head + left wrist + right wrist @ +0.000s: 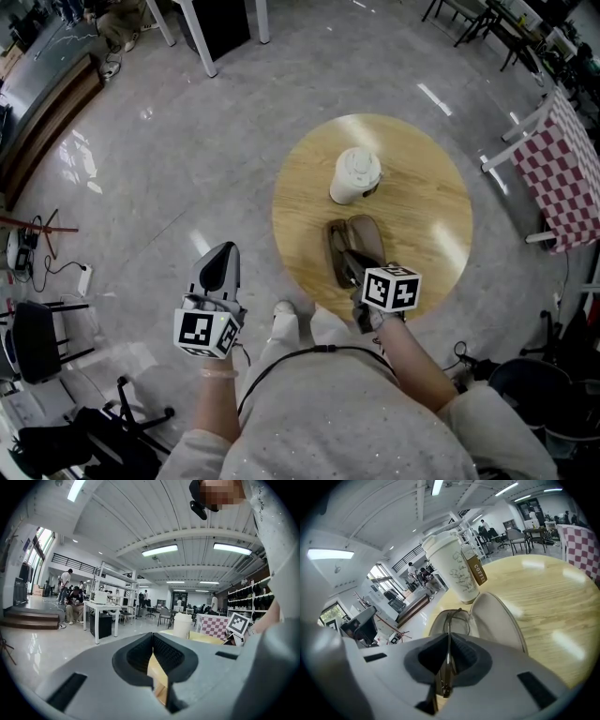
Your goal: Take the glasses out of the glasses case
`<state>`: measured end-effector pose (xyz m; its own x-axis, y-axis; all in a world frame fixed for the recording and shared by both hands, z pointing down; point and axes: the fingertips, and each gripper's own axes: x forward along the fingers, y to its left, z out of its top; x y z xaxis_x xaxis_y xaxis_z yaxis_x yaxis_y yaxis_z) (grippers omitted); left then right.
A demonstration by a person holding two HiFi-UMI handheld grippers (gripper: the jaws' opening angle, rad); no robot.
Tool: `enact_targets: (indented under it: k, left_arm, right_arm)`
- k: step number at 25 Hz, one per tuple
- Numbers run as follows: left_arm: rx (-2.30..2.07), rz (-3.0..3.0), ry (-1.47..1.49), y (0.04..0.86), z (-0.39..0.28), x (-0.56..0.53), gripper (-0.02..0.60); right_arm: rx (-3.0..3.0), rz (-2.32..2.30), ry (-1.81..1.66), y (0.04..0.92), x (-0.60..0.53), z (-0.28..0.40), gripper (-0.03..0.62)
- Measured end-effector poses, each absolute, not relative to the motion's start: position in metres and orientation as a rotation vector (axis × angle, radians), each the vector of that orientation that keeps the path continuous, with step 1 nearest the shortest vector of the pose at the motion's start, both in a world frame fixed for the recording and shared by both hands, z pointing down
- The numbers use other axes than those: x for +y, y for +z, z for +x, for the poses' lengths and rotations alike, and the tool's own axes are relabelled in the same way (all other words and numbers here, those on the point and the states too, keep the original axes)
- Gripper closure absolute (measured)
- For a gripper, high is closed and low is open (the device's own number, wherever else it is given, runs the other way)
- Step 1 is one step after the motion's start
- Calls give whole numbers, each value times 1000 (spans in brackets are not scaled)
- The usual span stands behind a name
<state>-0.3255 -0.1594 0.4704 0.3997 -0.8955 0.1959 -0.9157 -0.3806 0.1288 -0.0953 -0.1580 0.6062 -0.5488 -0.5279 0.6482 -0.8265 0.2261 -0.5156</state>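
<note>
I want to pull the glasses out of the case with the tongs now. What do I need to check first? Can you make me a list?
1. Grip: the right tongs are shut on the glasses: ok.
2. Lid: the glasses case lies open: ok.
3. Glasses already clear of the case: cannot tell, they sit right over it.
4. The coffee cup stands upright beyond the case, not in the way: ok.
5. The left tongs are shut on nothing and held off the table, away from the case: ok.
</note>
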Motion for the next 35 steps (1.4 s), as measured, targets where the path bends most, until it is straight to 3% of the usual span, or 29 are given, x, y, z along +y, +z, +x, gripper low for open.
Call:
enact_targets:
  k: [35]
  left_arm:
    - [-1459,2581,127,457,-279,-188,577]
  right_arm:
    - [-2292,1440,1014,548,-167,-39,574]
